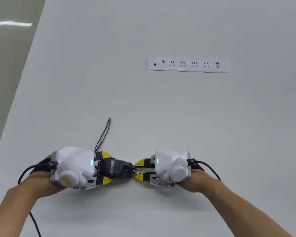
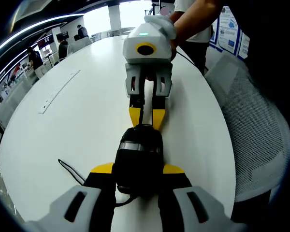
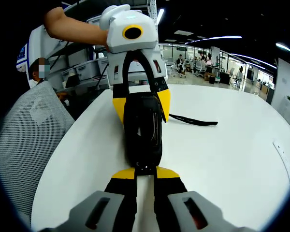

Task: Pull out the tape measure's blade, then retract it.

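Fig. Start of the pull, two-handed grip. My left gripper [image 1: 106, 168] has its jaws clamped on the two sides of the tape measure [image 1: 119, 169], which lies low over the table [image 1: 187, 113] near its front edge. In the left gripper view the black case [image 2: 139, 159] sits squarely between my yellow jaw tips. Its strap [image 1: 104, 133] trails loose on the table behind it.

My right gripper [image 1: 138, 170] faces the left one head-on. Its jaws are drawn almost together at the mouth of the case. In the right gripper view they appear to pinch the blade's end hook [image 3: 145, 169], though the hook is small and the contact is hard to confirm.

Progress: both grips look set, but hardly any blade shows between the case and my right jaws. I judge the pull not yet begun, or barely so. What is left is the whole draw, with the two grippers moving apart, and then the retraction.

A power strip [image 1: 188, 64] lies well apart, farther back on the table.
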`<state>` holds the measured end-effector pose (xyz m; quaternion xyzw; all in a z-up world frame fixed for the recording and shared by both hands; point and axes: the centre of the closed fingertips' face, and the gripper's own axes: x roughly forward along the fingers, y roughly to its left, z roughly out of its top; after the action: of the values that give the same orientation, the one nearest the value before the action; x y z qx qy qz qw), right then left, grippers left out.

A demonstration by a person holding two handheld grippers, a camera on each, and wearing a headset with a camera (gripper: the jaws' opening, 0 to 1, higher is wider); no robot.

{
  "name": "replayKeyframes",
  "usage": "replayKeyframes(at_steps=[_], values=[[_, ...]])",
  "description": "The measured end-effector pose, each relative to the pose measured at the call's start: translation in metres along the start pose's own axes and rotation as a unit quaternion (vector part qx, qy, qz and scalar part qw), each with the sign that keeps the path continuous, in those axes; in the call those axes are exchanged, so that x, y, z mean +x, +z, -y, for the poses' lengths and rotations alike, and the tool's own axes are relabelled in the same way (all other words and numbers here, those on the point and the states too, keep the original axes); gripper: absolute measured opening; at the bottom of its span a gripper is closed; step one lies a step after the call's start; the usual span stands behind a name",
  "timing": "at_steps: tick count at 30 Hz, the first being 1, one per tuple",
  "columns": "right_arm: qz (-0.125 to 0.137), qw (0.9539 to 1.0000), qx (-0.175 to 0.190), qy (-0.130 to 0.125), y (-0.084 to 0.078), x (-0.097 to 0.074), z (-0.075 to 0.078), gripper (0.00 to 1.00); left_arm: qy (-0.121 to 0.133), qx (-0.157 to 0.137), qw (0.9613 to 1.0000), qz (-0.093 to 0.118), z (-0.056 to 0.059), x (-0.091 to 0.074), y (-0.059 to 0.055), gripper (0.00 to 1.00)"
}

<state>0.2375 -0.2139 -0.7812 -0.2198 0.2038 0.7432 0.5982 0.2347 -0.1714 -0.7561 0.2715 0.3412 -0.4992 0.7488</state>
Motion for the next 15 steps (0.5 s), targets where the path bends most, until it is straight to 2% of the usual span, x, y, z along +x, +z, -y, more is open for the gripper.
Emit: replayKeyframes(at_steps=[15], values=[[0.003, 1.0000, 0.003, 0.003, -0.0001, -0.0048, -0.0009, 0.10, 0.000, -0.003, 1.0000, -0.001, 0.0003, -0.0015, 0.0004, 0.29]])
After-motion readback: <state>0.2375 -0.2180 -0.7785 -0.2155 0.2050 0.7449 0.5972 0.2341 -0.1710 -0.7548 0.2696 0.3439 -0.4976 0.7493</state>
